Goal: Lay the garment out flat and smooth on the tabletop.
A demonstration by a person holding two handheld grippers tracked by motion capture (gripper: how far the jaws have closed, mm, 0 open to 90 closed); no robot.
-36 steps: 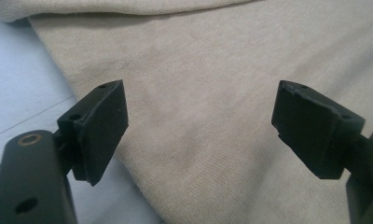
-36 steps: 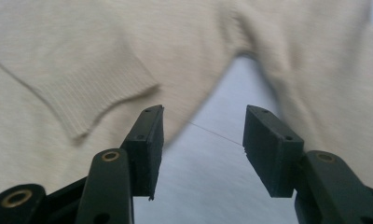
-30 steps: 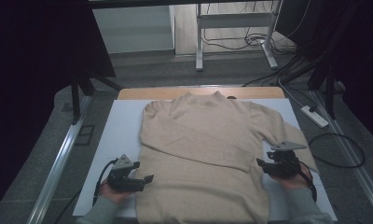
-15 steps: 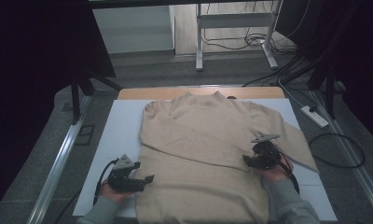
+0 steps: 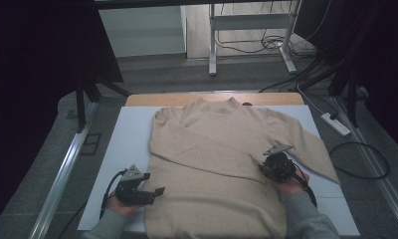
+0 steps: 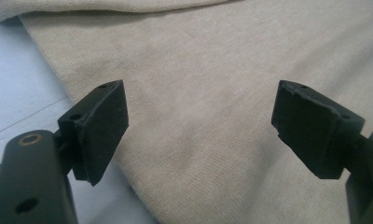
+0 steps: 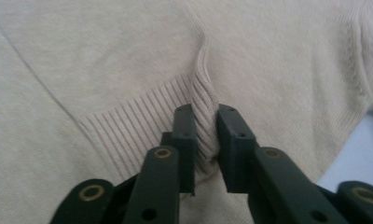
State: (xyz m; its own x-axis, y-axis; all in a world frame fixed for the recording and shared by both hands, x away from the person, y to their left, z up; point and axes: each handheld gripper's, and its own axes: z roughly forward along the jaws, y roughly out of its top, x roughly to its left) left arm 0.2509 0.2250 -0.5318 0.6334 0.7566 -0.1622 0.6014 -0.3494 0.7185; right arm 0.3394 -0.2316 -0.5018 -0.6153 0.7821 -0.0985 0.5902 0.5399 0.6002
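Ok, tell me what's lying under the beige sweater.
The sweater lies flat on a white board, which shows around its sides. A wooden tabletop peeks out past the collar. The folded sleeve's ribbed cuff rests on the body. Anything beneath the fabric is covered.

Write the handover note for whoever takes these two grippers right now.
Right gripper: its jaws have just been closing and now pinch the ribbed cuff of the sleeve folded across the sweater; the knit bunches up between the pads.
Left gripper: jaws wide open, nothing between them, sitting at the sweater's lower left edge.
Sweater: flat on the white board, collar away from the person.
Done: one sleeve laid across the chest.
Left: the other sleeve is still spread out to the right; body not yet folded.
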